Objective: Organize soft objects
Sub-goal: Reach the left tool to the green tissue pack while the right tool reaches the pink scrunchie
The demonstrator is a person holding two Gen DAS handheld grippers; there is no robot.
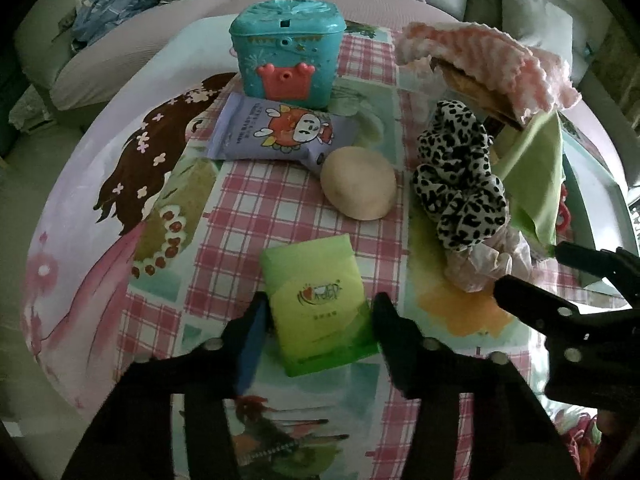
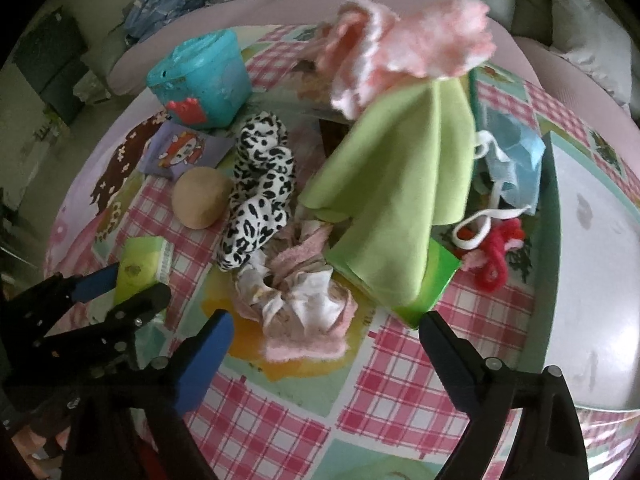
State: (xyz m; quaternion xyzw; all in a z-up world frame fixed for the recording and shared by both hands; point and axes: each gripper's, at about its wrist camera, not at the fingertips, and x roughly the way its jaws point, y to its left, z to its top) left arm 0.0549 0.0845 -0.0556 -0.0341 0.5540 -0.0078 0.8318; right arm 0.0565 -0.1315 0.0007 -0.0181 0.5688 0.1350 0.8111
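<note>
My left gripper (image 1: 318, 312) has its jaws around a green tissue pack (image 1: 320, 304) that lies on the patterned cloth; the pads sit against its sides. In the right wrist view the same pack (image 2: 140, 268) shows between the left gripper's fingers (image 2: 120, 284). My right gripper (image 2: 324, 324) is open and empty, just in front of a crumpled pink-and-white scrunchie (image 2: 304, 304). A leopard-print scrunchie (image 2: 260, 188), a light green cloth (image 2: 400, 184), a fluffy pink cloth (image 2: 408, 40) and a blue face mask (image 2: 512, 156) lie beyond it.
A teal toy box (image 1: 286, 56), a purple snack packet (image 1: 276, 132) and a beige round sponge (image 1: 360, 188) sit on the cloth. A grey tray (image 2: 600, 260) stands at the right. Red yarn (image 2: 500, 248) lies by the mask. Sofa cushions are behind.
</note>
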